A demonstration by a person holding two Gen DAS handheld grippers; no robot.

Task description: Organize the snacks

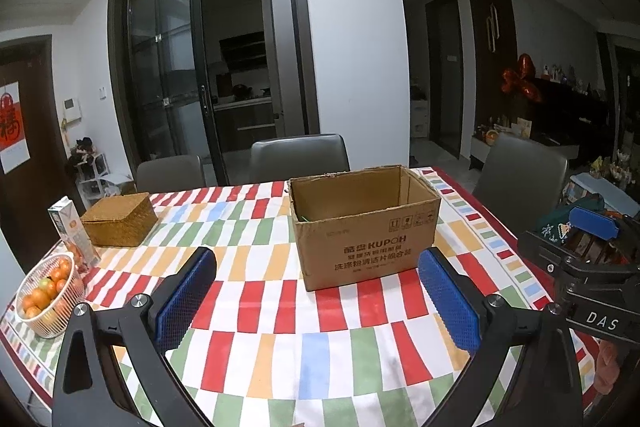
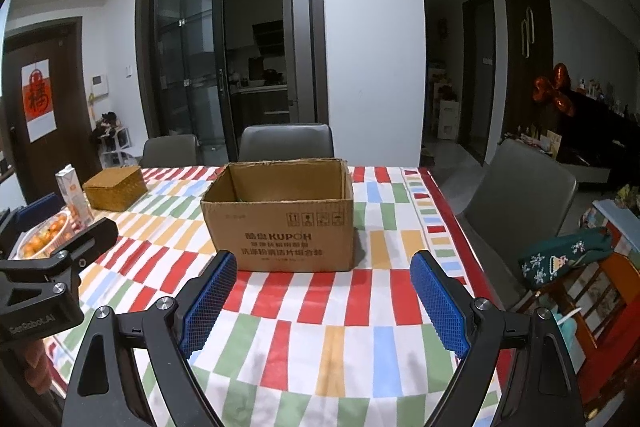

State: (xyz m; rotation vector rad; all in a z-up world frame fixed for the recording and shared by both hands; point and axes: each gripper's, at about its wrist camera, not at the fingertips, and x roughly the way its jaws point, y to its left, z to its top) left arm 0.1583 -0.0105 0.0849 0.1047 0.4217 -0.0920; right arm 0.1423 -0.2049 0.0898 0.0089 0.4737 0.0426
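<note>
The open brown corrugated cardboard box stands upright on the desk, its flaps gone or folded out of sight and its near face printed with dark lettering and handling symbols. Little of its inside shows; only a thin green sliver low against the inner wall in the left wrist view, too small to name. No loose snack lies in front of the box, so this looks like either the very start or the close of the sorting; I cannot tell which.

Nearer than the box, the left gripper and the right gripper both hang over the desk with their blue ribbed pads spread wide, holding nothing.

Left of the box sit a square woven straw basket with a lid, a tall white-and-orange drink carton, and a white slotted plastic bowl of round orange fruit. If more is to go in, the next move likely calls for reaching left toward that carton, which should pinch firmly on its flat sides.

The cloth is smooth, checked in red, green, blue and orange.
</note>
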